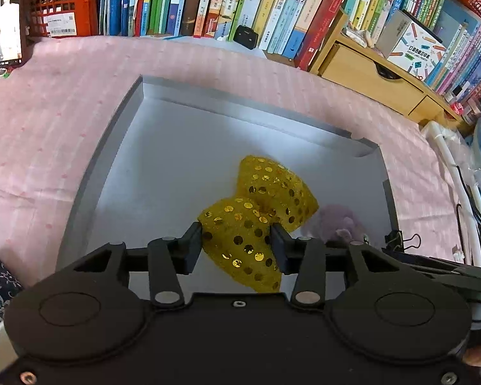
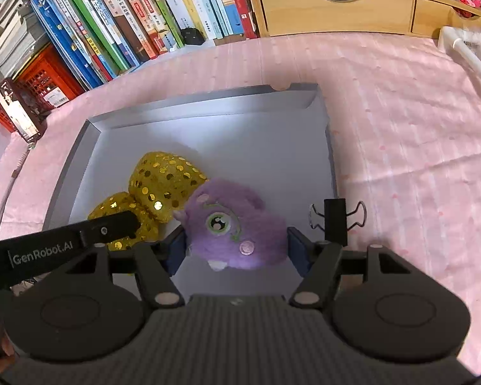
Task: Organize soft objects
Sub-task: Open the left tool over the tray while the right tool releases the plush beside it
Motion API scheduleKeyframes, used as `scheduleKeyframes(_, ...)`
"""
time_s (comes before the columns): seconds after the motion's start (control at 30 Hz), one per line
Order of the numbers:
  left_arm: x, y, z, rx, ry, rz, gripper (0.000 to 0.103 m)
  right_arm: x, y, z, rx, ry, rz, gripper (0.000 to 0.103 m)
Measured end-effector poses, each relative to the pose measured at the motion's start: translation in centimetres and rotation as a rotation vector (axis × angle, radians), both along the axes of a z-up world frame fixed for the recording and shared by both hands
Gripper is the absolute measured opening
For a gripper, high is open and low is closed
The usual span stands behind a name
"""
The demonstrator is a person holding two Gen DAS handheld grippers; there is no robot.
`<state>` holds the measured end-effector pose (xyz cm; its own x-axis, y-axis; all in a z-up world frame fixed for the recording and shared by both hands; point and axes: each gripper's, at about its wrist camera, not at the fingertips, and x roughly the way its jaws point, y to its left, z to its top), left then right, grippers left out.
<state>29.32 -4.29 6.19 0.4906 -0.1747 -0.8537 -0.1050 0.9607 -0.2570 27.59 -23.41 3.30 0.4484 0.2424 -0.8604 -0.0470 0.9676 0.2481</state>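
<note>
A pink dotted cloth (image 1: 64,122) covered the surface, with a row of upright books (image 1: 208,0) and a red crate (image 1: 59,6) along its far edge and a wooden drawer unit (image 1: 368,73) toward the far right corner. A phone (image 1: 8,16) stood propped at the far left.

In the left wrist view, a shallow grey box (image 1: 118,147) lay open on the cloth. The yellow sequinned bow (image 1: 256,218) rested on the box floor near its near edge. The left gripper (image 1: 237,243) straddled the bow's near lobe, its fingers (image 1: 192,243) touching the fabric on both sides without visibly squeezing it. The purple plush (image 1: 336,221) showed blurred just right of the bow, beside the box's right wall. A black binder clip (image 1: 397,240) sat at the box's near right corner.

In the right wrist view, the same box (image 2: 80,147) held both toys, the bow (image 2: 163,183) touching the plush's (image 2: 234,224) left side. The right gripper (image 2: 235,247) framed the plush with its fingers (image 2: 296,250) spread; the left pad was at the fur, the right one stood just clear of it. The left gripper's finger (image 2: 112,227) lay across the bow's near lobe. The binder clip (image 2: 335,221) stood upright on the box's right edge.
</note>
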Motion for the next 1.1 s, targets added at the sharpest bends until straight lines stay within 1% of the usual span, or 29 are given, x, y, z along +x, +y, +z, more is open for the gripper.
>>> scheduleKeyframes(0.03,-0.1,0.1,0.1,0.0,-0.002,0.0,0.045,0.0,-0.1,0.0,0.001,0.001,-0.002,0.078)
scheduleKeyframes(0.1,-0.1,0.3,0.3,-0.004,-0.002,0.005,0.051,0.0,-0.3,0.1,0.002,0.005,-0.013,0.084)
scheduleKeyframes(0.13,-0.2,0.5,0.4,-0.01,-0.003,0.006,0.052,-0.1,-0.4,0.2,0.004,0.003,-0.016,0.085)
scheduleKeyframes(0.17,-0.4,0.7,0.5,-0.019,-0.004,0.008,0.057,-0.1,-0.6,0.3,0.007,-0.002,-0.016,0.087)
scheduleKeyframes(0.2,-0.5,0.8,0.7,-0.027,-0.006,0.012,0.061,-0.2,-0.7,0.4,0.012,-0.007,-0.016,0.088)
scheduleKeyframes(0.3,-1.0,1.4,1.3,-0.056,-0.026,0.016,0.068,-0.6,-1.0,1.1,0.031,-0.025,-0.008,0.089)
scheduleKeyframes(0.4,-1.6,1.7,2.2,-0.066,-0.055,0.01,0.076,-1.0,-1.4,1.9,0.04,-0.045,-0.002,0.092)
scheduleKeyframes(0.7,-4.3,1.7,4.9,-0.063,-0.149,-0.047,0.079,-3.1,-1.7,4.7,0.042,-0.142,0.03,0.097)
scheduleKeyframes(0.87,-7.2,1.4,6.2,-0.062,-0.234,-0.072,0.085,-5.4,-2.1,5.7,0.066,-0.215,0.038,0.097)
scheduleKeyframes(1.1,-11.7,1.2,6.8,-0.075,-0.344,-0.098,0.088,-9.3,-3.4,6.5,0.11,-0.325,0.025,0.098)
